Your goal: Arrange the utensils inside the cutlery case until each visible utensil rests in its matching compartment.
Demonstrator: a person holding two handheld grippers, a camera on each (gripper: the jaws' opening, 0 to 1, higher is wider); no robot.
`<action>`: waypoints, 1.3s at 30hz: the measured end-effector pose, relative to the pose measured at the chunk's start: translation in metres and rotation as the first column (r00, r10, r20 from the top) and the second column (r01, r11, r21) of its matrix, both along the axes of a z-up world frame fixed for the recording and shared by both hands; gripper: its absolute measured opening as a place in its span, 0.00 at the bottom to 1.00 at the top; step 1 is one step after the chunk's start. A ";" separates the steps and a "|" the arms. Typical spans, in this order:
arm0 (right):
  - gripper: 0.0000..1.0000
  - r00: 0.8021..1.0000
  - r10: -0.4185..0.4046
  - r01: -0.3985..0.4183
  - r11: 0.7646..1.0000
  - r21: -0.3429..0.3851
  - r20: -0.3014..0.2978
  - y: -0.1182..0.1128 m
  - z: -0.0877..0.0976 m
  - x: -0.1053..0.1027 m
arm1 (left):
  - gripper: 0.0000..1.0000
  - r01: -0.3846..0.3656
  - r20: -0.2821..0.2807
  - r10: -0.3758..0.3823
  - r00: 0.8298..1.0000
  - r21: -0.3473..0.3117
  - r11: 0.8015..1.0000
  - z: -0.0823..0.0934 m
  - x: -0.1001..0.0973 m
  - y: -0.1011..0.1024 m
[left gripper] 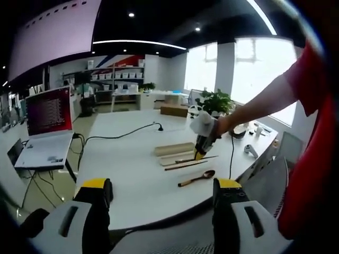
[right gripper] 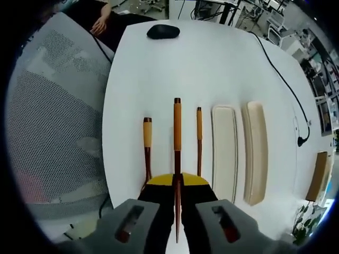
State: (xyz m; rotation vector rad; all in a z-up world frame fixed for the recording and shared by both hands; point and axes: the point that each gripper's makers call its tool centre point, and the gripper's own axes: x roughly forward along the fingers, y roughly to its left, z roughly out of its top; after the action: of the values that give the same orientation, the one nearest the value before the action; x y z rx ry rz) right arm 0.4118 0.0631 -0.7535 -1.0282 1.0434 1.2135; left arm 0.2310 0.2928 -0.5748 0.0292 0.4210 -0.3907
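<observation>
Three slim utensils with orange and dark brown handles lie side by side on the white table [right gripper: 212, 69]. My right gripper [right gripper: 177, 182] is shut on the middle utensil [right gripper: 177, 127], whose thin tip runs back between the jaws. To its left lies a spoon handle [right gripper: 147, 143], to its right a thin stick [right gripper: 199, 135]. Two beige case trays [right gripper: 224, 153] [right gripper: 255, 151] sit just right of them. In the left gripper view, my left gripper [left gripper: 161, 193] hangs open over the near table edge, well short of the spoon [left gripper: 196, 178], the trays [left gripper: 175, 149] and the right gripper [left gripper: 204, 143].
A black mouse [right gripper: 163, 32] lies at the far end of the table. A black cable [right gripper: 280, 74] runs along the table's right side. A mesh chair [right gripper: 53, 116] stands beside the table. An open laptop [left gripper: 47, 121] sits on a side stand, and a potted plant [left gripper: 214, 100] beyond the table.
</observation>
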 end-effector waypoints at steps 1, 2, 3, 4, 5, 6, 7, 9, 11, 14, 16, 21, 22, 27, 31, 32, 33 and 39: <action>0.00 1.000 -0.001 0.001 1.000 0.000 0.000 0.000 0.001 0.000 | 0.81 0.000 -0.001 0.000 1.000 -0.001 1.000 -0.001 -0.001 0.001; 0.00 1.000 -0.001 0.001 1.000 -0.001 0.000 -0.001 0.003 -0.001 | 0.81 0.000 -0.003 0.000 1.000 -0.002 1.000 -0.002 -0.001 0.001; 0.00 1.000 -0.002 0.002 1.000 0.000 0.000 -0.001 0.005 -0.001 | 0.81 0.000 -0.005 0.000 1.000 -0.004 1.000 -0.002 -0.002 0.001; 0.00 1.000 -0.001 0.001 1.000 0.001 0.001 -0.001 0.005 -0.001 | 0.81 0.000 -0.006 0.000 1.000 -0.004 1.000 -0.003 -0.002 0.002; 0.00 1.000 0.004 -0.004 1.000 0.002 -0.001 -0.001 0.007 -0.002 | 0.81 -0.001 -0.004 0.001 1.000 -0.004 1.000 -0.003 -0.002 0.003; 0.00 1.000 0.005 -0.005 1.000 0.006 0.000 -0.001 0.007 -0.003 | 0.81 -0.005 -0.004 0.005 1.000 -0.009 1.000 -0.004 -0.002 0.004; 0.00 1.000 0.008 -0.008 1.000 0.005 0.001 -0.001 0.007 -0.002 | 0.81 -0.012 -0.014 0.012 1.000 -0.020 1.000 -0.007 -0.002 0.005; 0.00 1.000 0.012 -0.012 1.000 -0.004 0.004 -0.002 0.009 -0.002 | 0.81 -0.013 -0.018 0.012 1.000 -0.030 0.999 -0.008 -0.002 0.004; 0.00 1.000 -0.010 0.010 1.000 0.004 -0.006 0.000 0.012 -0.002 | 0.81 -0.004 -0.017 0.003 1.000 -0.026 1.000 -0.007 -0.001 0.003; 0.00 1.000 -0.011 0.011 1.000 0.014 -0.003 0.002 0.016 -0.001 | 0.81 -0.002 -0.014 0.001 1.000 -0.019 1.000 -0.006 0.003 0.004; 0.00 1.000 -0.001 0.001 1.000 0.012 -0.002 0.003 0.019 -0.001 | 0.81 -0.007 -0.007 0.006 1.000 -0.024 1.000 -0.003 0.006 0.005; 0.00 1.000 0.005 -0.005 1.000 0.013 -0.007 0.005 0.026 0.001 | 0.81 -0.005 0.005 0.005 1.000 -0.020 1.000 0.000 0.010 0.005; 0.00 1.000 0.009 -0.009 1.000 0.011 -0.008 0.005 0.028 0.002 | 0.81 -0.006 0.006 0.006 1.000 -0.020 1.000 0.000 0.010 0.004; 0.00 1.000 -0.007 0.007 1.000 0.003 -0.029 0.002 0.033 0.005 | 0.80 -0.007 -0.008 0.007 1.000 -0.021 1.000 -0.006 0.007 0.002; 0.00 0.999 -0.030 0.030 0.999 0.014 -0.044 0.002 0.037 0.007 | 0.80 0.002 -0.024 -0.003 1.000 -0.029 1.000 -0.009 0.003 0.001; 0.00 0.998 -0.038 0.039 0.999 0.019 -0.046 0.002 0.037 0.008 | 0.80 0.007 -0.029 -0.008 1.000 -0.035 0.999 -0.009 0.002 0.000; 0.00 0.998 -0.043 0.044 0.999 0.019 -0.051 0.002 0.037 0.008 | 0.80 0.015 -0.045 -0.017 0.999 -0.039 0.999 -0.012 0.000 0.000; 0.00 0.996 -0.073 0.075 0.996 0.043 -0.055 0.005 0.044 0.009 | 0.80 0.050 -0.060 -0.055 0.997 -0.077 0.996 -0.012 0.006 0.001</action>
State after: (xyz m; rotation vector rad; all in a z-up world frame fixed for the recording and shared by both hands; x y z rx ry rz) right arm 0.4207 0.0678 -0.7099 -0.9193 1.0818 1.2045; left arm 0.2368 0.2939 -0.5870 -0.0459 0.4671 -0.4603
